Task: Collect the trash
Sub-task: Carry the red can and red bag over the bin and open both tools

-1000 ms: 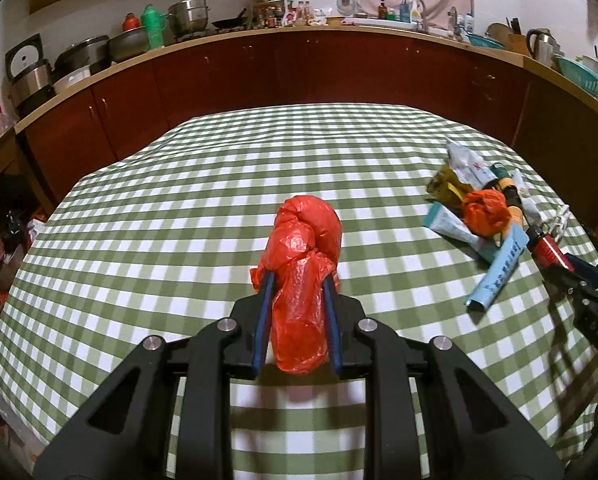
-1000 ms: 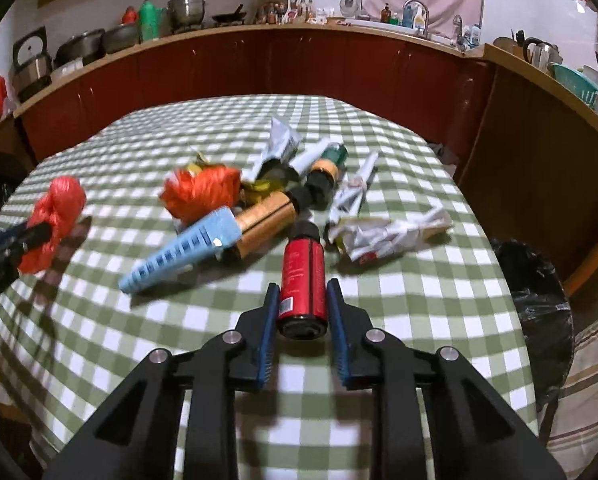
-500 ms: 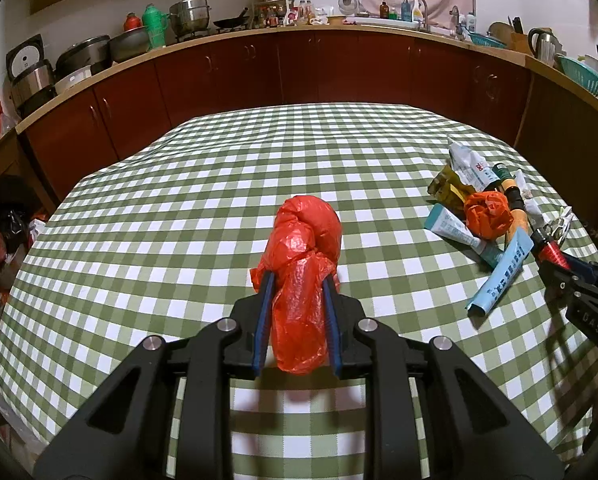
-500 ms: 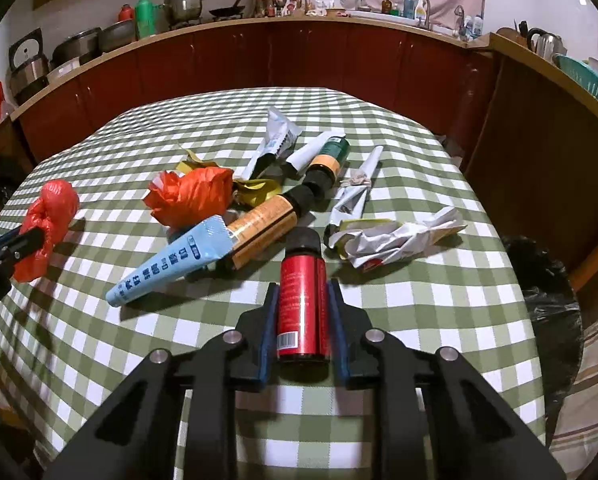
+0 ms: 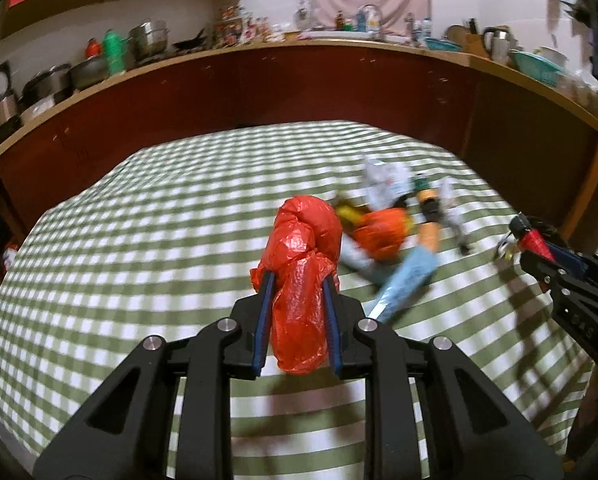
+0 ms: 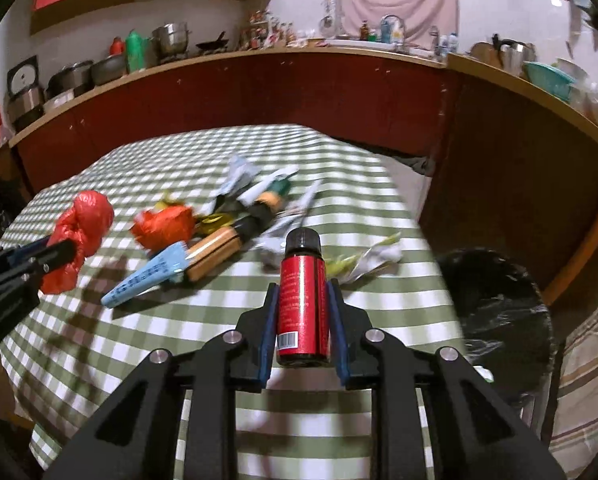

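Above the green-checked tablecloth (image 5: 139,240), both grippers carry a piece of trash clear of the cloth. Left gripper (image 5: 297,288) has its blue pads clamped on a knotted red plastic bag (image 5: 303,256), squeezed at the waist so that the knot bulges beyond the fingertips and a loose tail hangs behind them. That bag looks very light, soft and crushable; thin film can slide out of a pinch, so the bunched middle below the knot seems the safest place to hold, as it is held now. Right gripper (image 6: 302,296) has its pads pressed on the sides of a small red bottle (image 6: 301,304) with a black cap, lying along the fingers with the cap pointing forward. It looks rigid, smooth and round, possibly glass, so I would judge it heavier, liable to twist or slip between flat pads, and worth lowering rather than dropping. A grip across the labelled body, near its middle, suits it. On the table remain an orange crumpled bag (image 6: 163,226), a light blue tube (image 6: 147,276), a brown bottle (image 6: 215,248) and crumpled paper (image 6: 371,260), all close together. Beside the table's right edge stands a bin lined with a black bag (image 6: 495,304), the likely destination.
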Available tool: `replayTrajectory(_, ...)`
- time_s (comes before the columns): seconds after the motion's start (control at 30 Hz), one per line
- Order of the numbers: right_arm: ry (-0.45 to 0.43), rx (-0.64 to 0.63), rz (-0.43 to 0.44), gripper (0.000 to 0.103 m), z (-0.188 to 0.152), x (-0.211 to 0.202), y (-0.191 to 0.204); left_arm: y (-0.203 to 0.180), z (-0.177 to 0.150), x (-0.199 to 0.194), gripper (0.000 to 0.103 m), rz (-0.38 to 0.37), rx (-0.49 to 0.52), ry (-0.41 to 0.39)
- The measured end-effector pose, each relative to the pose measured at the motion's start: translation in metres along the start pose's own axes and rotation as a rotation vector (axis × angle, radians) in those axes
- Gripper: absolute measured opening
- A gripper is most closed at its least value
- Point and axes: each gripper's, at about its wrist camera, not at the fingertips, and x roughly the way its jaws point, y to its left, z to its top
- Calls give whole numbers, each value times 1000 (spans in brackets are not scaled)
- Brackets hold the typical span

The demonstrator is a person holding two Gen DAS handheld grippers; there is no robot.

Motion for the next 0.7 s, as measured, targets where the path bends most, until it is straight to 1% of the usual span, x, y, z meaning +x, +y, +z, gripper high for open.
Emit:
replayTrajectory(0.27,-52,54,-64,25,-3,-18,-51,-71,18,-1,22,-94,70,-38)
replayTrajectory(0.47,-63,95,-122,25,-6,-24,-91,-125,27,-5,22,-158,134,-74)
replayTrajectory(0.7,-74,149,-177,25,-14,-30,-138,-182,31,3,22,-225,198,-87)
